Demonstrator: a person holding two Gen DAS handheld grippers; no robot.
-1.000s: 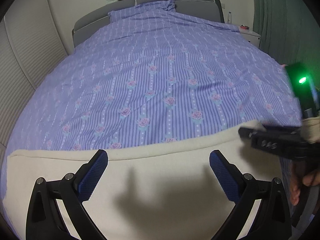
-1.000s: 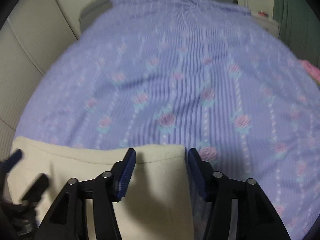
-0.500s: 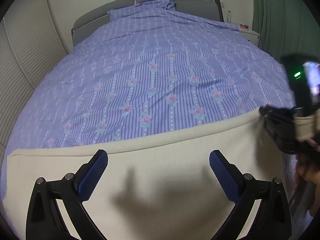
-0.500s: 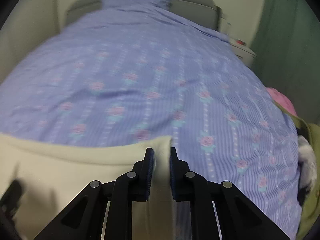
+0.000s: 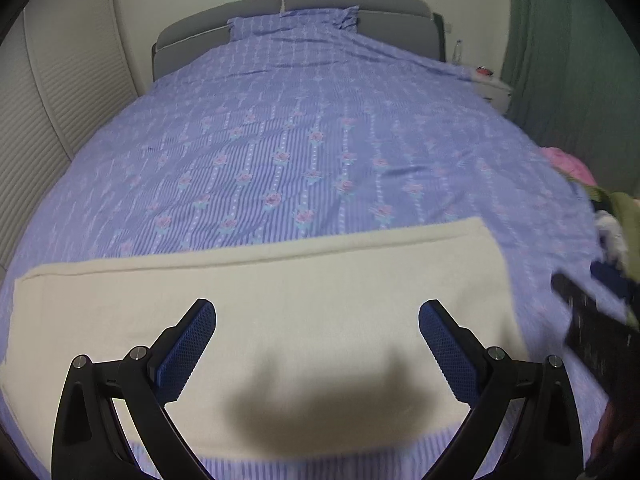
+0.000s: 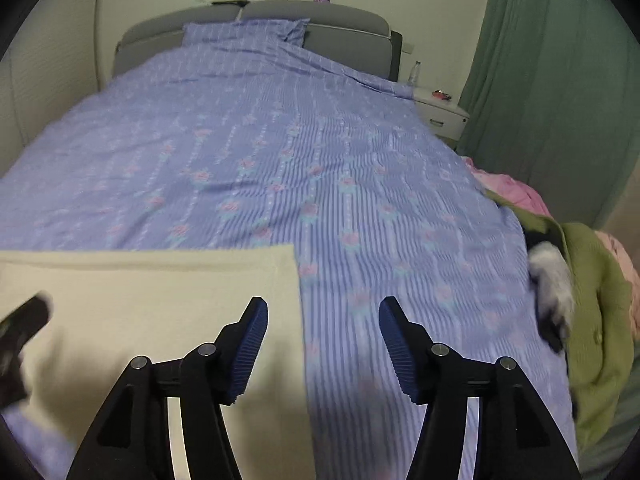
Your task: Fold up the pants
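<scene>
A: How did the pants (image 5: 280,300) look?

B: Cream, soft and plain, folded flat into 1 broad rectangle with straight edges and a squared corner at the upper right. A dark shadow lay across the near part.

A: Where were they?

B: In the lower half of the left wrist view, on the purple striped bedspread (image 5: 304,140) at the near end of the bed. In the right wrist view they filled the lower left.

A: Which way did they run?

B: Their long axis ran left to right across the frame, crosswise to the bed's stripes.

A: And the tools?

B: The left gripper (image 5: 316,352) stood spread above the cloth, holding nothing. The right gripper (image 6: 322,350) had just been opening; its jaws stood apart with the pants' right edge just inside its left finger, unpinched.
</scene>
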